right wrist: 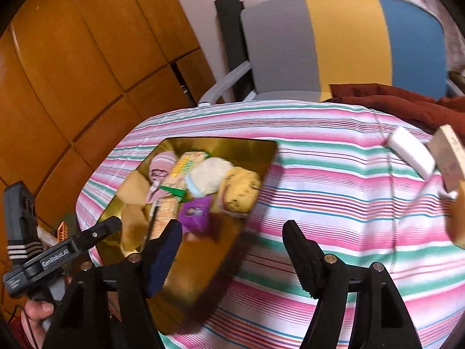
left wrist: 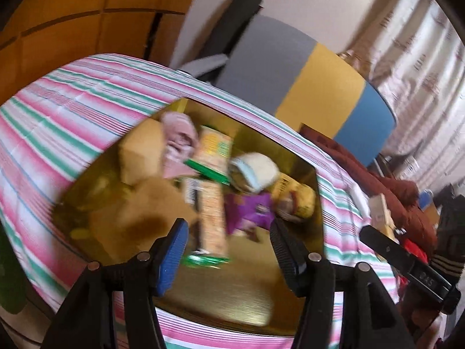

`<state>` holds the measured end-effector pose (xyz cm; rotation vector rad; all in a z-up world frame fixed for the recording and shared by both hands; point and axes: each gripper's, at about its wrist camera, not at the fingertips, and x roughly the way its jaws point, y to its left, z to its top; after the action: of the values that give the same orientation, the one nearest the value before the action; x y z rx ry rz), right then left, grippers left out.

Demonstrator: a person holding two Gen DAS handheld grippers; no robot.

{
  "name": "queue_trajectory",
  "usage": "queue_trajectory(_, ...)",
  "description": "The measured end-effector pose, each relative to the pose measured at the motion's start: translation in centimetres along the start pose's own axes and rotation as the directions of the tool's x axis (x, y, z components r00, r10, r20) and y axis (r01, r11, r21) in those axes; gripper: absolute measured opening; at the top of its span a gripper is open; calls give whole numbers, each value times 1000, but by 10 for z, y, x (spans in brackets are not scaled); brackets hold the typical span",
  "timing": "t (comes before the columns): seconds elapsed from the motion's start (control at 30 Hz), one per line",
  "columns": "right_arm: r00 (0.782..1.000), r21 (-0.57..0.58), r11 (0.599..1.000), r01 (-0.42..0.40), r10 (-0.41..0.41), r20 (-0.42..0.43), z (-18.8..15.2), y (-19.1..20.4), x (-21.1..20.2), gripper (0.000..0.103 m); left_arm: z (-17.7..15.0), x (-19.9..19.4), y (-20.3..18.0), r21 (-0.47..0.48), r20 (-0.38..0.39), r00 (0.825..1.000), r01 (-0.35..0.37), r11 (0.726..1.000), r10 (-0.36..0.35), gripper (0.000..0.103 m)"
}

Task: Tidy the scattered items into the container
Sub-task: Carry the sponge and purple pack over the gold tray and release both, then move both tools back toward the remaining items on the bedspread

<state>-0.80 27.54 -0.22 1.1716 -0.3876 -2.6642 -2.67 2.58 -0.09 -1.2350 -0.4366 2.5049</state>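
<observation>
Fingers of my left gripper (left wrist: pixel 228 232) and right gripper (right wrist: pixel 232 235) stand open, empty; tray (right wrist: pixel 250 148) filled, next I fetch the white block (right wrist: pixel 412 151).

**Item count**

1 gold tray (right wrist: pixel 255 148) w/ approx. 9 items inside: 2 tan blocks (right wrist: pixel 132 189), 2 long cracker boxes (left wrist: pixel 213 218), 1 pink pouch (right wrist: pixel 159 171), 1 purple packet (right wrist: pixel 195 210), 1 yellow bag (right wrist: pixel 241 193), 1 white-blue roll (right wrist: pixel 207 176); rest blurred. Far right, off tray: 1 white block (right wrist: pixel 412 152), 1 beige box (right wrist: pixel 449 157).

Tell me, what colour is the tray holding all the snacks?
Shiny gold tray, clearest in the right wrist view.
</observation>
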Motion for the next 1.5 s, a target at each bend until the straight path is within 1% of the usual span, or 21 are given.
queue_trajectory(0.13,999,26,999,39,-40,5,-6,-23,-15,72,-8,9,-31,32,-42,997,71,997,-70,65)
queue_trajectory(0.27,996,68,994,86,-86,2,-14,-55,-32,73,-19,15,-65,100,-83,991,111,989,-103,65)
queue_trajectory(0.47,981,113,975,194,-196,5,-20,-111,-58,73,-39,21,-117,236,-143,976,193,952,-162,65)
queue_trajectory(0.6,944,183,931,316,-328,37,-14,-167,-81,73,-54,29,-143,303,-195,966,225,926,-171,65)
queue_trajectory(0.63,929,213,913,348,-366,48,-12,-186,-88,74,-57,31,-148,312,-208,963,231,922,-171,65)
queue_trajectory(0.67,920,232,901,367,-389,57,-10,-198,-92,81,-58,32,-152,315,-215,961,234,920,-171,65)
queue_trajectory(0.73,892,280,866,413,-447,65,-7,-227,-99,83,-64,36,-160,324,-235,957,243,914,-172,65)
queue_trajectory(0.77,887,304,855,420,-458,62,-6,-242,-100,83,-65,37,-162,328,-241,955,247,912,-172,65)
queue_trajectory(0.9,904,335,855,396,-427,22,-6,-274,-87,83,-71,44,-175,360,-260,953,247,900,-157,65)
queue_trajectory(0.93,919,327,869,370,-394,8,-6,-275,-81,81,-73,46,-179,364,-263,952,246,898,-154,65)
queue_trajectory(0.97,938,320,889,328,-347,3,-6,-272,-76,79,-74,48,-181,366,-265,952,244,898,-151,65)
queue_trajectory(1.0,965,309,918,249,-263,5,-5,-268,-71,79,-74,50,-183,363,-269,951,246,899,-152,65)
queue_trajectory(1.03,981,292,939,179,-194,24,-3,-260,-69,79,-75,52,-184,360,-274,950,248,899,-152,65)
queue_trajectory(1.1,987,259,959,114,-139,83,-1,-245,-76,78,-77,55,-185,356,-286,947,250,901,-149,65)
queue_trajectory(1.17,977,262,958,117,-158,143,1,-245,-88,78,-79,58,-187,355,-294,944,250,901,-147,65)
queue_trajectory(1.2,965,284,946,157,-208,161,1,-250,-94,78,-80,58,-187,357,-297,944,250,900,-145,65)
queue_trajectory(1.23,942,321,918,234,-296,160,0,-259,-100,78,-81,60,-188,361,-298,944,247,899,-140,65)
queue_trajectory(1.3,891,378,847,373,-440,107,-3,-277,-104,78,-83,62,-190,365,-302,944,244,899,-134,65)
queue_trajectory(1.33,875,397,819,414,-478,72,-4,-286,-103,79,-83,63,-190,365,-303,944,244,899,-133,65)
queue_trajectory(1.4,860,431,776,461,-510,-1,-6,-305,-97,78,-84,66,-193,363,-309,942,243,899,-130,65)
queue_trajectory(1.5,848,438,749,498,-526,-64,-5,-320,-84,78,-87,71,-198,365,-324,938,248,897,-127,66)
